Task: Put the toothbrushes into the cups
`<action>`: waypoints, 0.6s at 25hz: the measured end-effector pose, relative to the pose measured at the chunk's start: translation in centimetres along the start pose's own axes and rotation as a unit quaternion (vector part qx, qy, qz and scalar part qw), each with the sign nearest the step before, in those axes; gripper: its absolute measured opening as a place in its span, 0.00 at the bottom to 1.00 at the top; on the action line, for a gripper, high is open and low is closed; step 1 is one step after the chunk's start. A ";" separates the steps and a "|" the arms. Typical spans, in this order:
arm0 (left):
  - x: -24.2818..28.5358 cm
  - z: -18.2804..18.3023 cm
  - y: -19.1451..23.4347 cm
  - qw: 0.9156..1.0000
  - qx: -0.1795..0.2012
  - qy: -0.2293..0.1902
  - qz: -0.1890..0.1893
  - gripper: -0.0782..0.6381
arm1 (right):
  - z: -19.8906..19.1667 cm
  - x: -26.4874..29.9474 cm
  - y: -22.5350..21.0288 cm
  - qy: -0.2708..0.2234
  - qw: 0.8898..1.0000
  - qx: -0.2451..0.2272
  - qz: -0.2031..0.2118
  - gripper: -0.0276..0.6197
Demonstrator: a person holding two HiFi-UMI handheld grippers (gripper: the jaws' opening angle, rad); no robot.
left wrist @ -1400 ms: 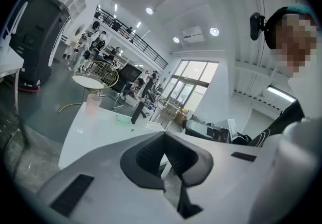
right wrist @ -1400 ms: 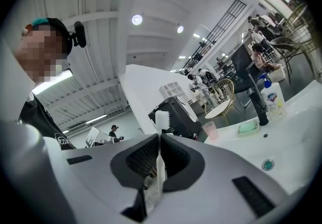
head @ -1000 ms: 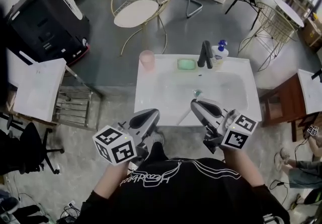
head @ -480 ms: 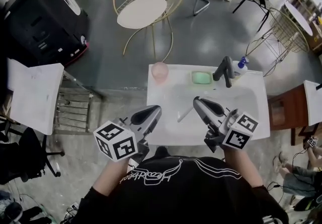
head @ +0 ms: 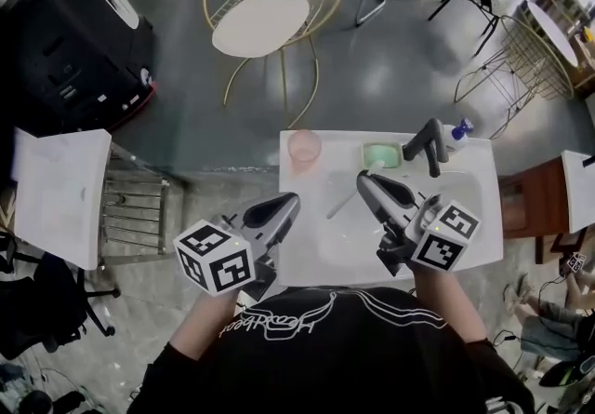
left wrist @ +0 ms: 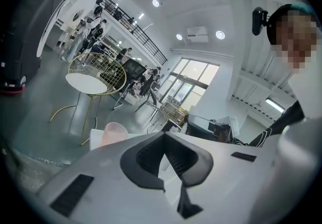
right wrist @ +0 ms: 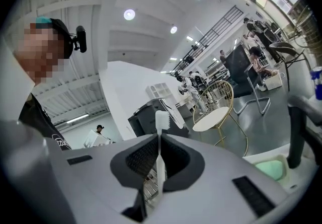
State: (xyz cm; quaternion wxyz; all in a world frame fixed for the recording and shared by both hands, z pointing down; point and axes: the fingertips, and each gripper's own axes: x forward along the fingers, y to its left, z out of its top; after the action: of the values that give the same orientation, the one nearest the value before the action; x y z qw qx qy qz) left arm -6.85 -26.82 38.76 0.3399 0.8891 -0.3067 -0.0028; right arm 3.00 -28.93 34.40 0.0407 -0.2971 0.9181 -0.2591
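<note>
A translucent pink cup (head: 303,146) stands on the back left corner of the white sink (head: 316,254); it also shows in the left gripper view as the pink cup (left wrist: 113,133), just past the left jaw. My right gripper (head: 364,181) hovers over the basin, shut on a white toothbrush (head: 340,205) that slants across its tips. In the right gripper view the toothbrush (right wrist: 160,123) stands upright between the jaws of the right gripper (right wrist: 160,140), bristle head uppermost. My left gripper (head: 284,203) is at the sink's front left edge. Its jaws meet at the tips of the left gripper (left wrist: 164,136) with nothing held.
A green soap dish (head: 381,154), a dark faucet (head: 429,140) and a soap bottle (head: 458,130) line the back of the sink. A gold wire chair (head: 260,26) stands beyond it. A black machine (head: 65,40) and a white board (head: 56,193) are at the left.
The sink has come closer under both grippers as the view shifted. The white toothbrush, unseen a second ago, now shows across the right gripper's tips.
</note>
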 end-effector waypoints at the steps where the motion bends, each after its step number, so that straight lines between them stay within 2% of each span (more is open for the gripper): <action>1: 0.1 0.2 0.3 1.000 0.000 0.001 -0.002 0.12 | 0.2 0.4 -0.1 -0.001 1.000 -0.002 -0.001 0.09; 10: 0.0 1.7 3.3 1.000 -0.006 0.007 -0.009 0.12 | 3.4 5.0 -1.2 -0.016 0.999 -0.050 -0.008 0.09; 15: -0.2 1.3 3.7 1.000 -0.002 0.004 -0.003 0.12 | 4.0 5.8 -1.5 -0.025 0.997 -0.075 -0.004 0.10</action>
State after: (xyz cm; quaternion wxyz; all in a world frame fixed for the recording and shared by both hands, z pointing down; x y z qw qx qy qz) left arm -9.27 -29.63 39.94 0.3427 0.8895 -0.3023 -0.0009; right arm -0.02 -35.04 32.19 0.0405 -0.3098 0.9324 -0.1819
